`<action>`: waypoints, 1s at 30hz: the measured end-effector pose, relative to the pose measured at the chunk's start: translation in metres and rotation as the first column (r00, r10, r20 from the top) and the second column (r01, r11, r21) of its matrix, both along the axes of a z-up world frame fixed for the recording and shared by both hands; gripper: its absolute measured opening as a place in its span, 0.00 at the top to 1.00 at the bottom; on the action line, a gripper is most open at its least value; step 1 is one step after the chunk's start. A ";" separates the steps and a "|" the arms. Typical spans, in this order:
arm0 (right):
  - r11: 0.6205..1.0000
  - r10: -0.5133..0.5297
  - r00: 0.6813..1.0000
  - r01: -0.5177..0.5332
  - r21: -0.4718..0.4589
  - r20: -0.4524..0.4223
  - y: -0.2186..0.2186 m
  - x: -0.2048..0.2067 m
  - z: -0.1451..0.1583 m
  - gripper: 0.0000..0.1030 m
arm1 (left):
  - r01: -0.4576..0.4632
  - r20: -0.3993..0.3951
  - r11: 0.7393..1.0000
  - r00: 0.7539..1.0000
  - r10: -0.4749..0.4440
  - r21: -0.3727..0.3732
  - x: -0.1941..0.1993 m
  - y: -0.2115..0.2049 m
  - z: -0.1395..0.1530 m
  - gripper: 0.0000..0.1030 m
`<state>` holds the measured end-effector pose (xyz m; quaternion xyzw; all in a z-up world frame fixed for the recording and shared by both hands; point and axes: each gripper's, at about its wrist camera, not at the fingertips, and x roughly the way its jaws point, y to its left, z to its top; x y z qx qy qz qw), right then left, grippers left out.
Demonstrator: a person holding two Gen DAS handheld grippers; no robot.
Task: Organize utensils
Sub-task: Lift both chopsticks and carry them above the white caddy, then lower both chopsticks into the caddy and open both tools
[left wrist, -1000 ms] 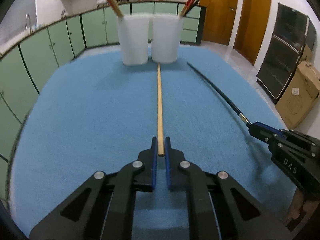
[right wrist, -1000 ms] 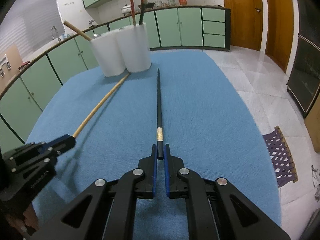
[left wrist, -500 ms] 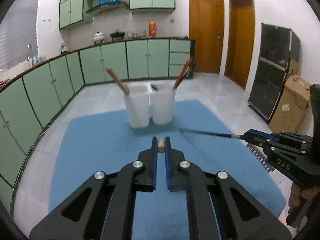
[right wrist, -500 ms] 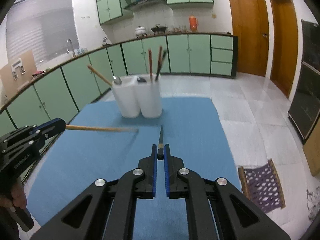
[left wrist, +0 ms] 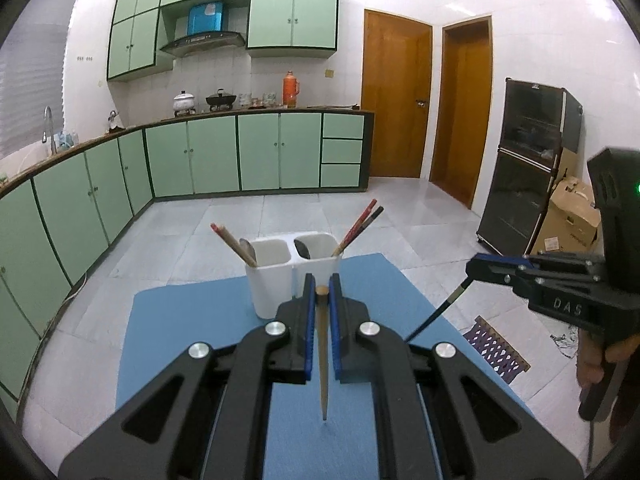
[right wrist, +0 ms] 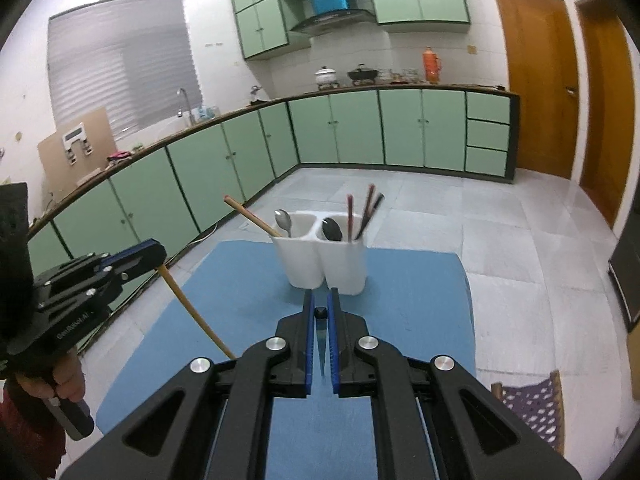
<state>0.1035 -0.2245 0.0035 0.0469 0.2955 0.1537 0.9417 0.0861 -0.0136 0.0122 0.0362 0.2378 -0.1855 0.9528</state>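
My left gripper (left wrist: 321, 292) is shut on the thick end of a wooden chopstick (left wrist: 322, 356), which hangs tip down above the blue mat (left wrist: 192, 320). My right gripper (right wrist: 320, 312) is shut on a black chopstick (right wrist: 321, 344), also hanging tip down. Both are lifted high over the mat, short of the white two-compartment holder (left wrist: 294, 276). The holder (right wrist: 326, 256) has a spoon and wooden chopsticks in its left cup, a dark spoon and red and black chopsticks in its right cup. The left gripper also shows in the right wrist view (right wrist: 156, 256), the right one in the left wrist view (left wrist: 474, 270).
The mat covers a table in a kitchen with green cabinets (left wrist: 224, 156). A black appliance (left wrist: 528, 176) and a cardboard box (left wrist: 572, 216) stand at the right. A woven purple mat (right wrist: 532, 408) lies on the tiled floor.
Both grippers have lifted their chopsticks off the mat and raised them high. The chopsticks have swung from lying flat to hanging tip down.
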 end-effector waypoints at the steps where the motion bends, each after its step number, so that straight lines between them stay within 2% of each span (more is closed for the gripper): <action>1: 1.000 0.014 1.000 -0.014 -0.006 0.002 0.002 0.002 0.004 0.94 | 0.002 0.002 1.000 1.000 -0.002 0.000 0.000 0.000 0.001 0.94; 9: 0.997 0.068 0.997 -0.067 -0.035 0.030 0.015 0.012 0.031 0.94 | 0.007 0.025 1.000 1.000 -0.006 -0.023 0.008 0.009 0.014 0.94; 15: 0.995 0.095 0.990 -0.091 -0.042 0.101 0.023 0.023 0.067 0.94 | 0.001 0.095 1.000 0.995 0.002 -0.028 0.024 0.010 0.043 0.94; 23: 0.996 0.088 0.975 -0.083 -0.031 0.205 0.030 0.070 0.124 0.94 | -0.011 0.176 0.999 0.984 0.020 -0.052 0.065 0.004 0.087 0.94; 26: 0.997 0.079 0.973 -0.072 -0.038 0.219 0.033 0.091 0.138 0.94 | -0.024 0.217 0.999 0.976 0.033 -0.047 0.086 -0.003 0.101 0.94; 30: 0.996 0.049 0.966 -0.028 -0.086 0.252 0.038 0.120 0.149 0.94 | -0.041 0.234 0.998 0.971 0.049 -0.038 0.114 -0.012 0.107 0.94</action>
